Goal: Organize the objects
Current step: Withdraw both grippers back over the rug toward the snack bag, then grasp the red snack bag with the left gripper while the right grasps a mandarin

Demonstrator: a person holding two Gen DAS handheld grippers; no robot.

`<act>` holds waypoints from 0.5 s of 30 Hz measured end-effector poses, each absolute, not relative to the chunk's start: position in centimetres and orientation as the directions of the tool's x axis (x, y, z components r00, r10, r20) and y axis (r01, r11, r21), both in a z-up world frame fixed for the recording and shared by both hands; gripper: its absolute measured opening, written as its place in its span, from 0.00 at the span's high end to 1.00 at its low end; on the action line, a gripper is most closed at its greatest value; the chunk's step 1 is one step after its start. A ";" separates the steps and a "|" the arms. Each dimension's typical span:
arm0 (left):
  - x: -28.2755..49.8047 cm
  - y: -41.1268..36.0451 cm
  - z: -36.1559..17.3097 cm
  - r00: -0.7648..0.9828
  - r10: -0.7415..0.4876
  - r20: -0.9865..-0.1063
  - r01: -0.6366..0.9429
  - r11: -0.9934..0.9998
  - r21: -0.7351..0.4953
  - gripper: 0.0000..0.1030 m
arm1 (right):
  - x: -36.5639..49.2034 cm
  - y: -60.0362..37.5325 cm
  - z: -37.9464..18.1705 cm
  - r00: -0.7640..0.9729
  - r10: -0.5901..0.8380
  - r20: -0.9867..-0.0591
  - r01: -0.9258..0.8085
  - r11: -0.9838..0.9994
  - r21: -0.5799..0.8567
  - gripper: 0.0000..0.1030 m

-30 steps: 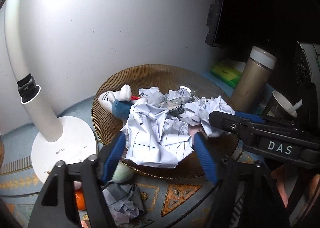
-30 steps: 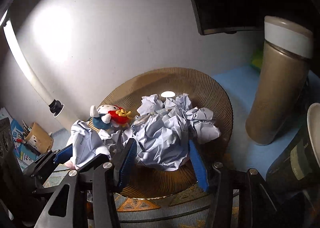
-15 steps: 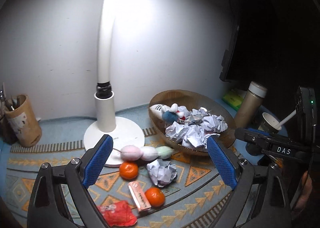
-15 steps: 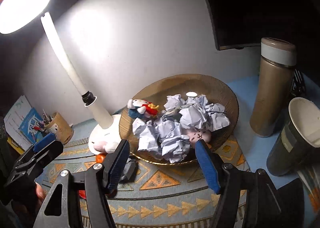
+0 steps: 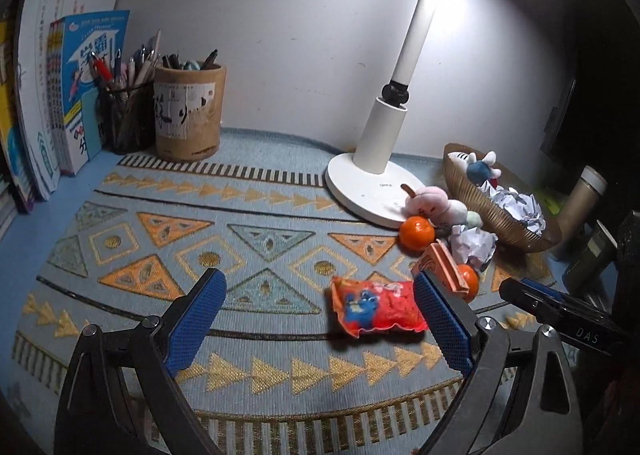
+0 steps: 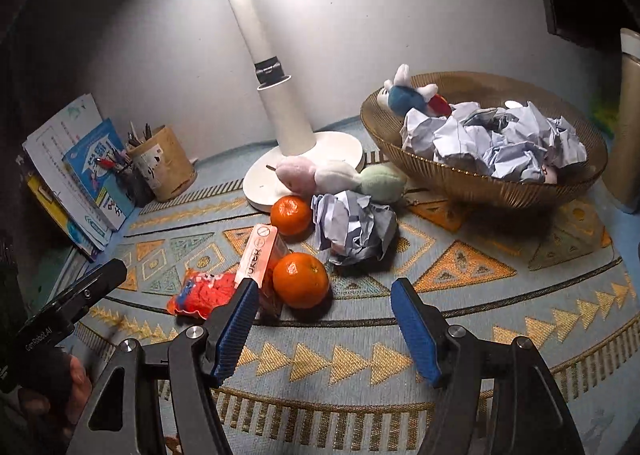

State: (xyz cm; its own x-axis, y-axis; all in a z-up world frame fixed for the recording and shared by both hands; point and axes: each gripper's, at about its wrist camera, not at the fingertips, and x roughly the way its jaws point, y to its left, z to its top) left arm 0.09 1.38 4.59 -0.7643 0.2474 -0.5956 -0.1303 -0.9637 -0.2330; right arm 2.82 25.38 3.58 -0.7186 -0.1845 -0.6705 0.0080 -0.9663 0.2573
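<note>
crumpled paper (image 6: 496, 143) fills the woven basket (image 6: 484, 183) at the right of the patterned mat (image 6: 460, 267), and one more paper ball (image 6: 354, 227) lies on the mat beside two oranges (image 6: 301, 280), a pink box (image 6: 260, 251) and a red snack packet (image 5: 376, 309). your left gripper (image 5: 320, 319) stands wide and empty above the mat, the packet just inside its right pad. your right gripper (image 6: 324, 325), jaws lately widening, holds nothing; a white desk lamp (image 6: 304, 151), pen holder (image 5: 187, 111) and books (image 5: 60, 95) line the pale wall.
</note>
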 end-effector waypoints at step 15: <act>0.4 3.1 3.0 -0.698 0.273 -0.662 -0.203 -0.962 -0.182 0.08 | 0.9 23.9 2.0 -0.636 -0.208 -0.744 0.068 -0.975 0.214 0.54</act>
State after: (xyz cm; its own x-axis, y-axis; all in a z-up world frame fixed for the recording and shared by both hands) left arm 0.36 3.06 2.99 -0.6978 0.2726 -0.6624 -0.2028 -0.9621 -0.1823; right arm 0.88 23.86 1.96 -0.6356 -0.2075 -0.7436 0.0682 -0.9745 0.2137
